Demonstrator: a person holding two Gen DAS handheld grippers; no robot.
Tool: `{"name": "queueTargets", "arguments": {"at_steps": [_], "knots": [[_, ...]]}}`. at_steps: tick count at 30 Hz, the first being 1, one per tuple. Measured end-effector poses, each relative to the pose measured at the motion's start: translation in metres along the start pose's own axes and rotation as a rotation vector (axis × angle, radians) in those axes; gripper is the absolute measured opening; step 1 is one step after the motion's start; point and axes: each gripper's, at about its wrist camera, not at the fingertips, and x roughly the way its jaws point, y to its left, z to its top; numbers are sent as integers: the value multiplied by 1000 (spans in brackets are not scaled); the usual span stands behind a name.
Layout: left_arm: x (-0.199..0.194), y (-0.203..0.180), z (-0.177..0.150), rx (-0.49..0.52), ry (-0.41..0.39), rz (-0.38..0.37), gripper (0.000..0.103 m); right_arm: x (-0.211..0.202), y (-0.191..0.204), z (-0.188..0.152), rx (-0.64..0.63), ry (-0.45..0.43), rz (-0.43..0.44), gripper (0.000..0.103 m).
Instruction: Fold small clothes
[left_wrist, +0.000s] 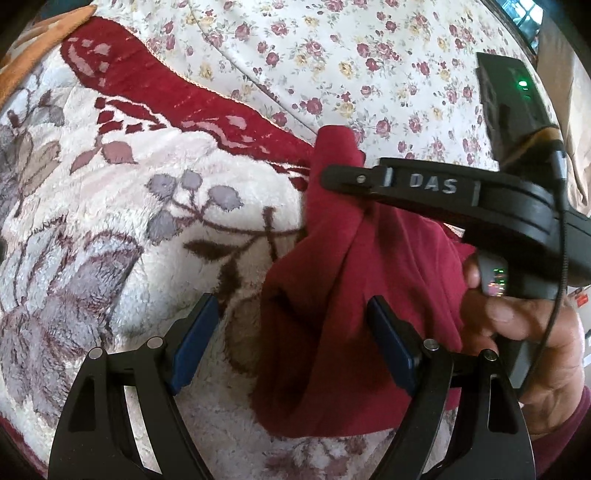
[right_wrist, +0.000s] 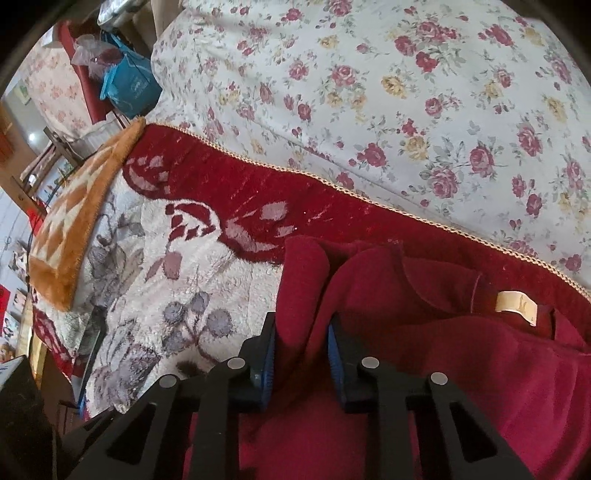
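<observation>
Black fingers of the left gripper (left_wrist: 288, 339) fill the bottom of the left wrist view, jaws wide, holding nothing. Behind them a plush blanket (left_wrist: 110, 221) covers the left and centre, with a floral sheet (left_wrist: 369, 55) across the top. At centre right, the red garment (left_wrist: 332, 314) hangs bunched from the right gripper (right_wrist: 301, 350), whose jaws pinch a fold of it. A cream label (right_wrist: 515, 304) shows at right in the right wrist view.

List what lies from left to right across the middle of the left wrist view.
Plush floral blanket → dark red garment → right gripper pinching its raised fold → hand holding that gripper's handle.
</observation>
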Motion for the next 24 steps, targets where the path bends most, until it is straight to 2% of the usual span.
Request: {"name": "queueTargets", "arguments": {"at_steps": [8,10,12,14,19,20,21,22,24], "knots": [[10,-2,5,10,-12,2,82,-18,-9,-2,5,-18,2,22],[6,-1,4,8,-20,-27,70,-21,-12,-2,14,-18,5,21],[6,1,3,-11,-5,-84,44,-22,-13,-3,17,-15,4,21],[7,2,2,-34,8,-133,34,-22,-13,-3,17,-7,8,21],[-1,-10,0,29,-26,-130,29,-19,-15,3,53,21,36,22],[-2,-11,0,33,-27,-131,29,-17,-16,6,61,35,46,25],[-2,-11,1,32,-26,-134,29,-15,-15,8,65,47,47,39],[-1,-10,1,28,-21,-138,29,-13,-15,9,70,63,42,57],[0,-8,1,19,-12,-142,29,-6,-11,12,77,99,33,65]]}}
